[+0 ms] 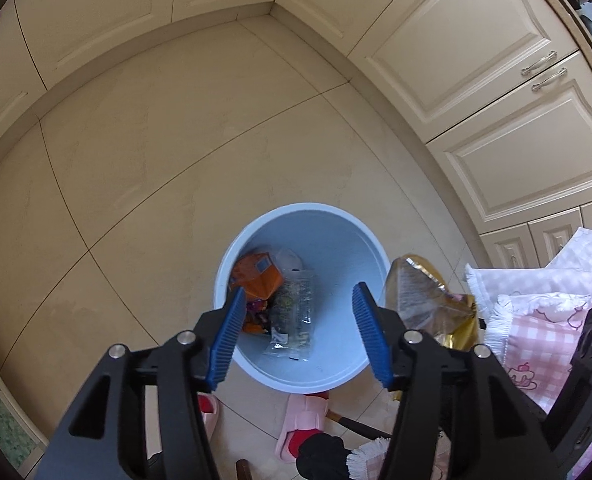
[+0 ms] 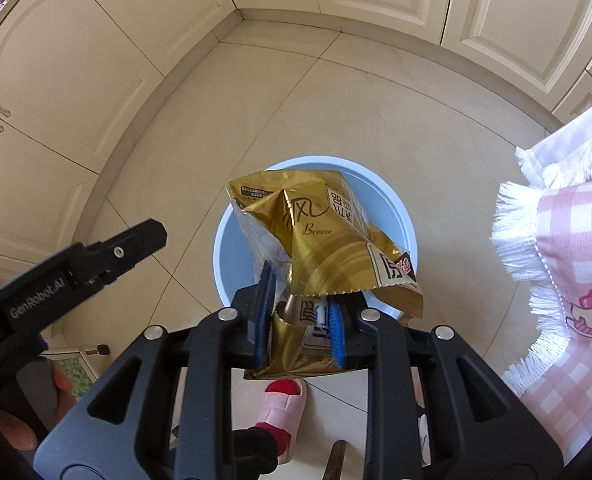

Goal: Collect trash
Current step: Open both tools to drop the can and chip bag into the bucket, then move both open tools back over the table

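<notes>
A light blue bin stands on the tiled floor below me. It holds an orange wrapper and a clear plastic packet. My left gripper is open and empty, hovering over the bin's near rim. My right gripper is shut on a gold snack bag and holds it above the bin. The gold bag also shows in the left wrist view, at the bin's right edge. The left gripper shows in the right wrist view at the left.
Cream cabinets line the far and right sides. A pink checked fringed cloth hangs at the right. A pink slipper with a red sock stands just behind the bin. The floor beyond the bin is beige tile.
</notes>
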A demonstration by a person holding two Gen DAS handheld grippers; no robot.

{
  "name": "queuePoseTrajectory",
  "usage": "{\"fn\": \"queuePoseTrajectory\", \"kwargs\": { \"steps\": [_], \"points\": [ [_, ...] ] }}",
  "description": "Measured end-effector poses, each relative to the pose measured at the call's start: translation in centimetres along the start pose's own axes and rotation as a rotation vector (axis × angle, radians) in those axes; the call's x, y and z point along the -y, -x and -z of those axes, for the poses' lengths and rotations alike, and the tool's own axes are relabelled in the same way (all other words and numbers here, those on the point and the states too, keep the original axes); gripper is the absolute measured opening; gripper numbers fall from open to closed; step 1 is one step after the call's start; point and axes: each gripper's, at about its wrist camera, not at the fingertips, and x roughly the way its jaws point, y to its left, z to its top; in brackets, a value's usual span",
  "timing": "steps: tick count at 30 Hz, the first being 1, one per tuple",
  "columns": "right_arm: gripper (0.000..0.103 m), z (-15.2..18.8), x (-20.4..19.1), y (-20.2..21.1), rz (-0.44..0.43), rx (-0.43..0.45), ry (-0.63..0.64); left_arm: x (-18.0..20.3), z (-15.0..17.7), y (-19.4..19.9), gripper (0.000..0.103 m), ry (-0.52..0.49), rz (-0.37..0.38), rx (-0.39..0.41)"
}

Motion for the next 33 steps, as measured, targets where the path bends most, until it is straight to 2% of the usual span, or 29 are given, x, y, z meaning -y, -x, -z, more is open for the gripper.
{"fn": "queuePoseTrajectory", "kwargs": {
  "steps": [1, 2, 20, 23, 26, 28, 33],
  "points": [
    [0.034, 0.0, -0.1, 0.1, -0.003, 0.003, -0.002, 0.0, 0.0, -0.1, 0.055, 0.001, -0.004, -0.002],
    [0.047, -0.2, -0.2, 0.0, -0.002, 0.007, -0.005, -0.2, -0.1, -0.1, 0.055, 0.002, -0.004, -0.003],
    [0.047, -0.9, -1.0, 2.3, -0.012, 0.047, 0.001, -0.6, -0.2, 0.5, 0.055, 0.025, -0.008, 0.012],
    [0.047, -0.7, -1.4, 4.0, -0.005, 0.057, 0.026, -0.7, 0.4, 1.7, 0.055, 0.022, -0.002, 0.032],
    [0.047, -0.6, -1.9, 7.3, 0.016, 0.11, 0.068, -0.4, 1.3, 3.4, 0.055, 0.016, -0.007, 0.046],
    [0.047, -0.1, -2.3, 9.9, 0.032, 0.158, 0.09, 0.0, 2.2, 6.1, 0.055, 0.029, 0.04, 0.095],
    [0.047, 1.8, -2.4, 16.9, 0.036, 0.266, 0.095, 1.6, 5.1, 12.8, 0.055, -0.003, 0.089, 0.179]
  ]
}}
